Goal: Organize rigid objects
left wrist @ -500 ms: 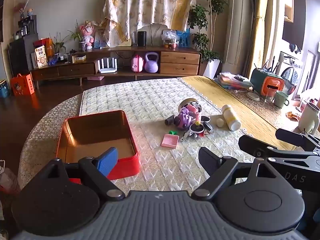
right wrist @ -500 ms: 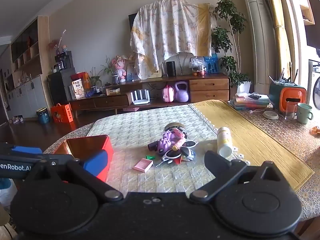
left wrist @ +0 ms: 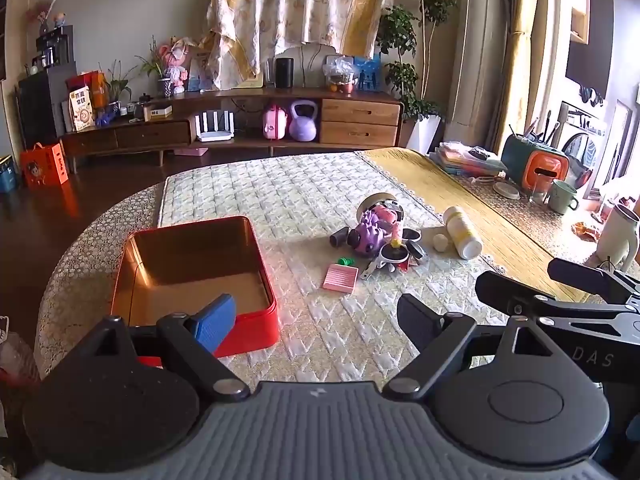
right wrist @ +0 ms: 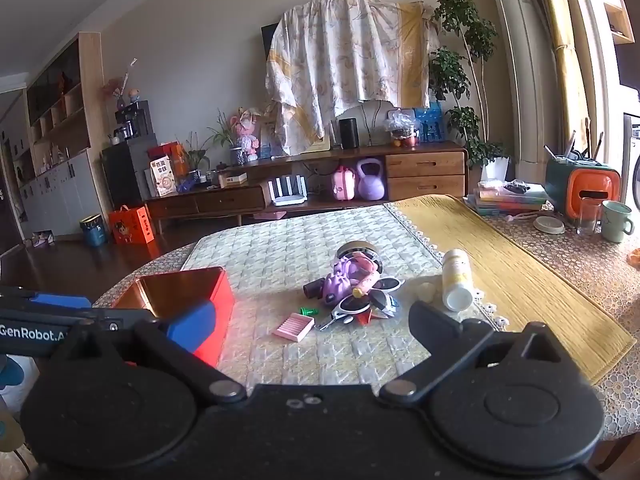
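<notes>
An open, empty red tin box (left wrist: 192, 272) (right wrist: 188, 296) sits on the quilted mat at the near left. A pile of small toys (left wrist: 376, 232) (right wrist: 356, 284) lies mid-table: a purple figure, sunglasses, a metal tin. Just in front of it are a pink ridged piece (left wrist: 340, 278) (right wrist: 294, 327) and a small green piece (left wrist: 346, 261). A white bottle (left wrist: 462, 232) (right wrist: 456, 278) lies on its side to the right. My left gripper (left wrist: 316, 324) hovers open near the box's front corner, holding nothing. My right gripper (right wrist: 312, 324) is open and holds nothing, short of the pile.
A yellow runner (right wrist: 500, 272) covers the table's right part. Beyond it stand a stack of books (right wrist: 508, 198), an orange-and-green holder (right wrist: 584, 188), a glass and a green mug (right wrist: 616, 220). A white jug (left wrist: 618, 236) stands at the far right. The floor and a sideboard lie behind.
</notes>
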